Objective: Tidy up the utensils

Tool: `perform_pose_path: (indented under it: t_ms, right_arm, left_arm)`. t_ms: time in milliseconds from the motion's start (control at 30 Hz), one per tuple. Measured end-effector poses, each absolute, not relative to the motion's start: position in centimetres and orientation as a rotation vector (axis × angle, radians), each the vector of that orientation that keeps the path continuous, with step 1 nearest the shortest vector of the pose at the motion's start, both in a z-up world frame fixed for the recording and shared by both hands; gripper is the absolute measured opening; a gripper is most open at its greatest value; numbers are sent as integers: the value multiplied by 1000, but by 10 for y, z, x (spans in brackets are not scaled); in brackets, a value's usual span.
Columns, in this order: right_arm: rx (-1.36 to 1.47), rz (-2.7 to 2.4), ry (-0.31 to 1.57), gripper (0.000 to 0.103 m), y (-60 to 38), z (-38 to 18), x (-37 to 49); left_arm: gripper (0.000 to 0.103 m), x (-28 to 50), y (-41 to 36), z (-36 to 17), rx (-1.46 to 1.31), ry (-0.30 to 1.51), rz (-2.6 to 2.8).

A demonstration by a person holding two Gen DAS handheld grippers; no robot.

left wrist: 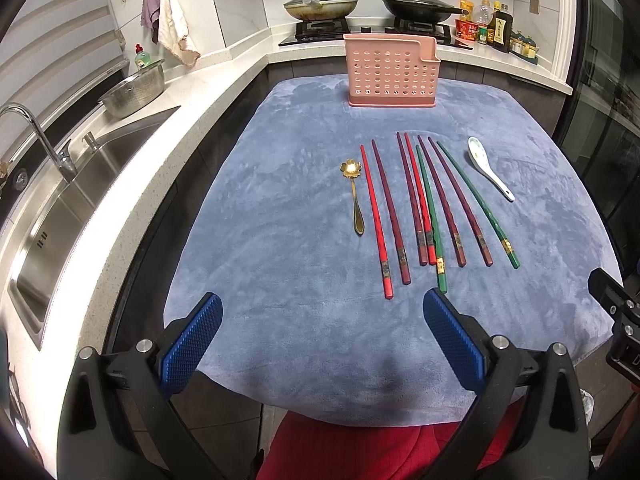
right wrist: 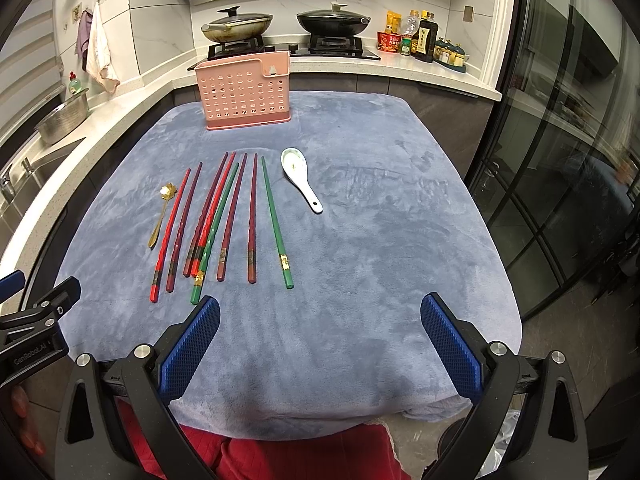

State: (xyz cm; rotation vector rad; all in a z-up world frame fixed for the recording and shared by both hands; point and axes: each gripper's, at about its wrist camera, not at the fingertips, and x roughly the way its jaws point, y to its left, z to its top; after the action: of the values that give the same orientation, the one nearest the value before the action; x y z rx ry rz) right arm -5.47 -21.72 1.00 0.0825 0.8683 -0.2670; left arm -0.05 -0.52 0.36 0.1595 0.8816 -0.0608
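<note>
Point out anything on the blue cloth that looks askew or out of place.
Only small things: one green chopstick lies tight against the red one beside it, its butt end reaching nearer than its neighbours, and the white spoon lies at a slant. The pink holder stands upright. Nothing is spilled or broken.

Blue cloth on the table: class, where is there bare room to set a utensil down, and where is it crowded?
Free: the wide right part of the blue cloth, beyond the white ceramic spoon; the near strip before the chopsticks; the left side beyond the gold spoon. Crowded: the chopstick row, middle ones touching. The pink utensil holder occupies the far edge.
</note>
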Motion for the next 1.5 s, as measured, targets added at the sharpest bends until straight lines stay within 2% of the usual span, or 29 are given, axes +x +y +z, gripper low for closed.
perform_pose_path:
  t_ms: [1500]
  right_arm:
    - [90, -263, 875, 96, -216, 7, -51]
  left_arm:
    - [96, -1, -10, -6, 156, 902, -65]
